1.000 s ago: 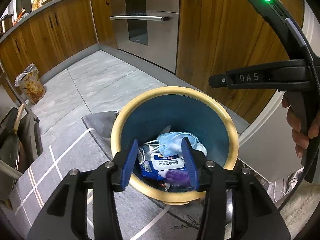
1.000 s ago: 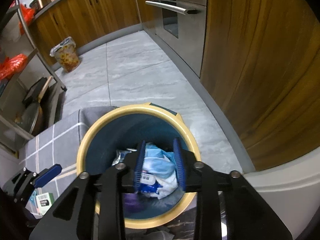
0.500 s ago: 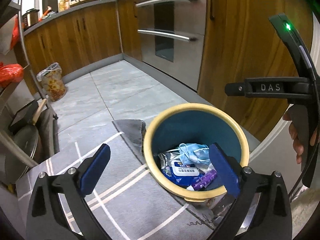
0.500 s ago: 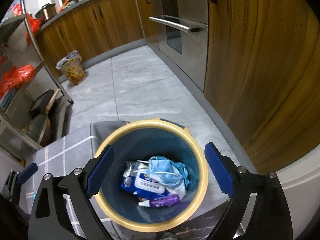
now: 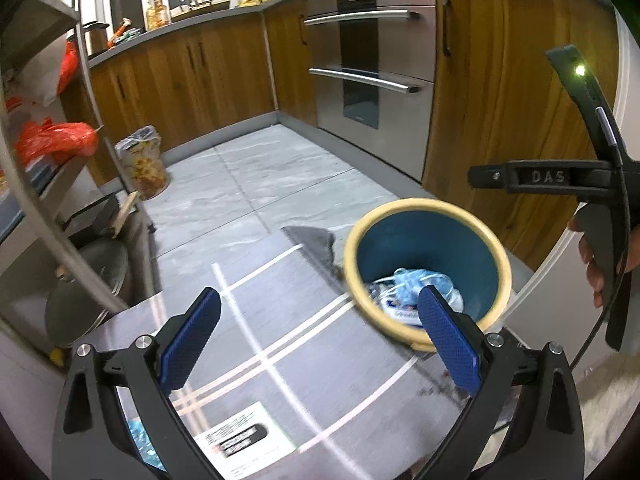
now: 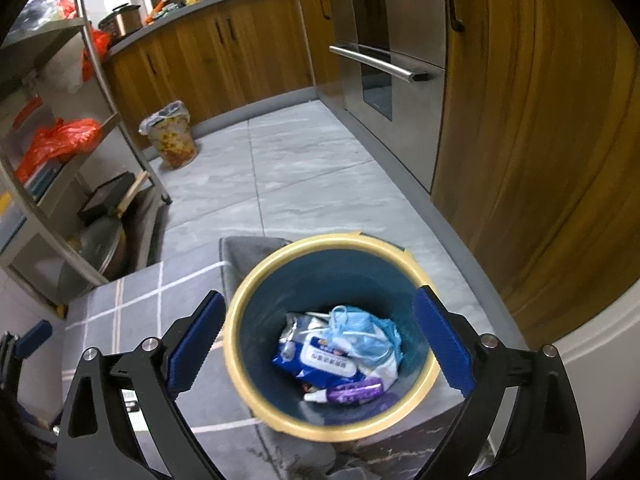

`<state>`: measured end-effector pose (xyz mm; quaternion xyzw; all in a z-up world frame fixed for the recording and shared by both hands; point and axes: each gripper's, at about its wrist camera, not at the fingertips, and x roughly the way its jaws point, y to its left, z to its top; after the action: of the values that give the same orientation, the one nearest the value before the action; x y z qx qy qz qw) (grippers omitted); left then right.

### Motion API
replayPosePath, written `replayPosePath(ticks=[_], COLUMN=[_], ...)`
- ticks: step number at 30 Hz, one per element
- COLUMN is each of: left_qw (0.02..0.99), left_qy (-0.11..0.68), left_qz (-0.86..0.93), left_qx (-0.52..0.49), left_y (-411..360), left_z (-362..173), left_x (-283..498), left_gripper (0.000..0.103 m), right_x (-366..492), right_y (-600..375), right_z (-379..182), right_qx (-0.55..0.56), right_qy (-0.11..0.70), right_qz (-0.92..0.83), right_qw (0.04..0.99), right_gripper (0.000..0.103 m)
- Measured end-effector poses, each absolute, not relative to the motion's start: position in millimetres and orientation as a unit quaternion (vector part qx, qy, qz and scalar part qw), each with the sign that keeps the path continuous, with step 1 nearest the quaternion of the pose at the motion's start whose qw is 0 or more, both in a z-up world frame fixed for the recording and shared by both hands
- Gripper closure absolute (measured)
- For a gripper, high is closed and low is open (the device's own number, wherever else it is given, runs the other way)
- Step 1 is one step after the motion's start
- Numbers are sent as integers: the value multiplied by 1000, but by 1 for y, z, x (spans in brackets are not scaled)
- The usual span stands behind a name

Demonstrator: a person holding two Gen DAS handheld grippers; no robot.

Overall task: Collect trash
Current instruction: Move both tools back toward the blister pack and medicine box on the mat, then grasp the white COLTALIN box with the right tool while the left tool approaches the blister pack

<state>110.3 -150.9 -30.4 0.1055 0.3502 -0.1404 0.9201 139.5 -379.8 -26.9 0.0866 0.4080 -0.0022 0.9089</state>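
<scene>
I have the left gripper spread wide, nothing between the pads, over the grey rug. The right gripper is opening, empty, above the bin. The bin stands at the rug's far right corner, near the wood cabinets. Inside it lie a wipes pack, a blue mask and a purple tube.

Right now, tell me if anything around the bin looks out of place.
The white printed paper sheet lies loose on the grey checked rug, outside the blue yellow-rimmed trash bin. The rug's far corner is folded up beside the bin.
</scene>
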Motion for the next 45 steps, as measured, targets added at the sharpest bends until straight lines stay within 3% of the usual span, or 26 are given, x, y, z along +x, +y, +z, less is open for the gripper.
replayPosePath(ticks=[20, 32, 45], left_qw=[926, 906, 872], left_qy=[369, 414, 469], left_qz=[-26, 66, 139], left_qx=[73, 64, -16], left_y=[-25, 64, 143], left_z=[-18, -50, -96], left_x=[35, 13, 10], left_gripper=[6, 6, 6], right_x=[111, 110, 102], right_y=[-291, -201, -113], right_z=[-20, -42, -86], right_qx=[23, -16, -106], right_qy=[413, 458, 505], right_qz=[70, 178, 224], right_qw=[908, 870, 827], right_gripper=[7, 7, 7])
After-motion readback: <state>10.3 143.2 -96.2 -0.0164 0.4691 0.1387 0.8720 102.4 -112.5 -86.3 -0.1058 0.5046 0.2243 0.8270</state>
